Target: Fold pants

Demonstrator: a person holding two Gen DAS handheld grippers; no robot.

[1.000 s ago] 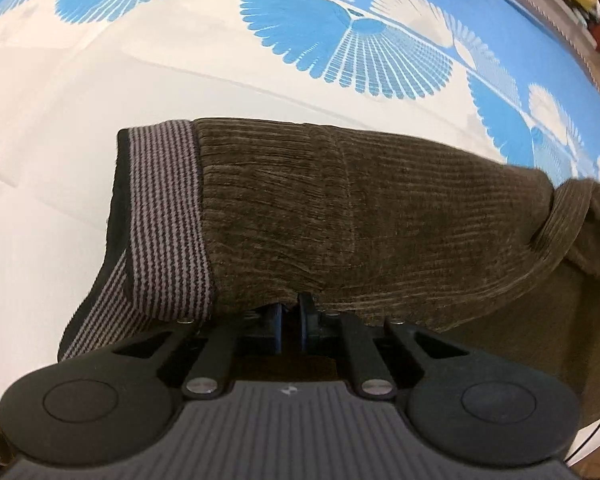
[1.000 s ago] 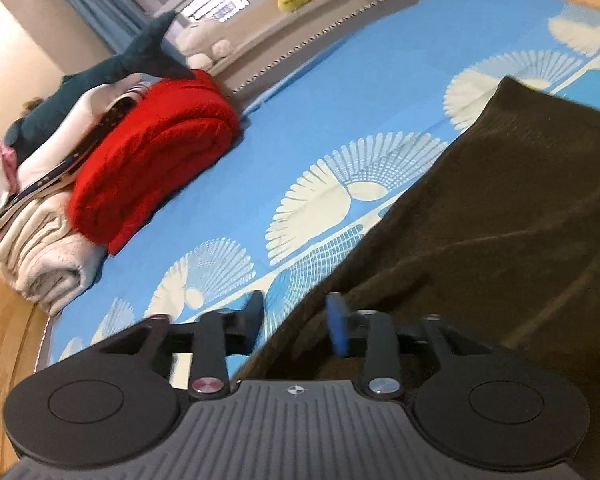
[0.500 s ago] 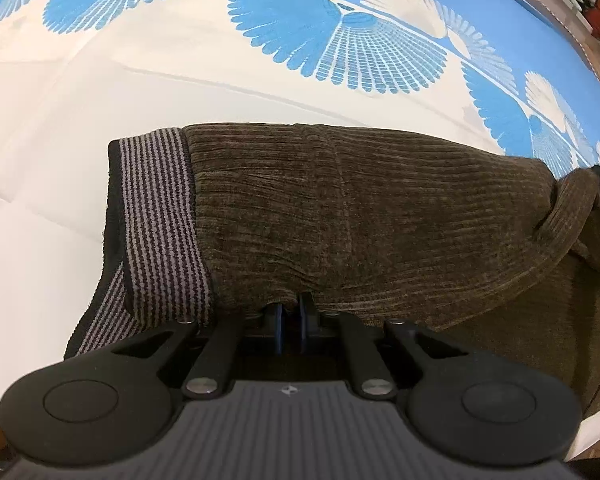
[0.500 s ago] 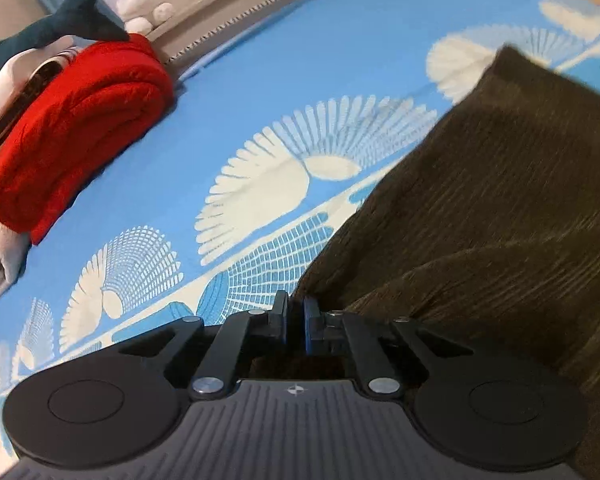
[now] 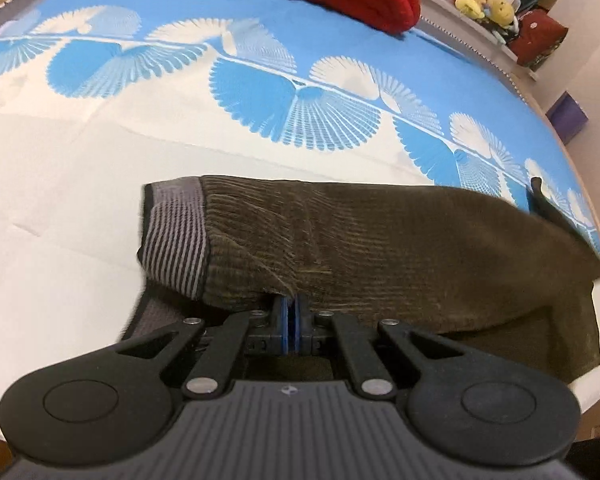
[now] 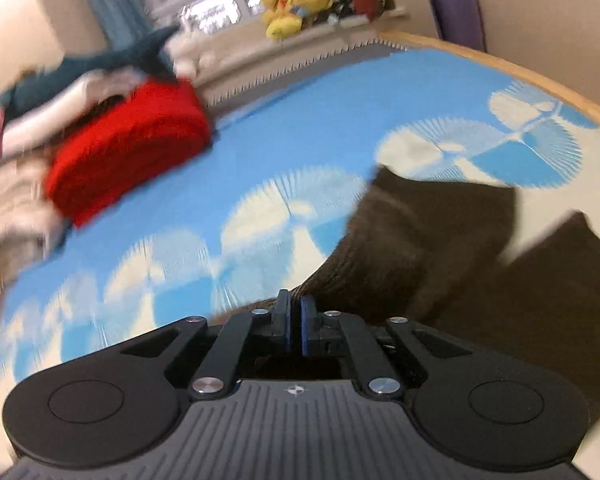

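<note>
Brown corduroy pants point(image 5: 380, 240) with a grey striped waistband point(image 5: 176, 240) lie across the bed sheet point(image 5: 100, 152). In the left wrist view my left gripper point(image 5: 291, 304) pinches the pants' near edge, its jaws closing the last bit on the fabric. That edge is raised off the layer below. In the blurred right wrist view my right gripper point(image 6: 295, 300) grips the left edge of the pants point(image 6: 440, 248), jaws closing tight on the cloth. A fold of fabric rises from its fingertips.
A red folded blanket point(image 6: 128, 148) and a pile of pale bedding lie at the far side of the bed, with a dark shark plush point(image 6: 100, 60) on top. Yellow plush toys point(image 6: 296, 8) sit on the window ledge. The bed's wooden edge point(image 6: 540, 84) runs at the right.
The right gripper went from open beside the pants' edge to shut on it, then lifted and swung. The left gripper rose with its pinched edge, showing more of the bed beyond.
</note>
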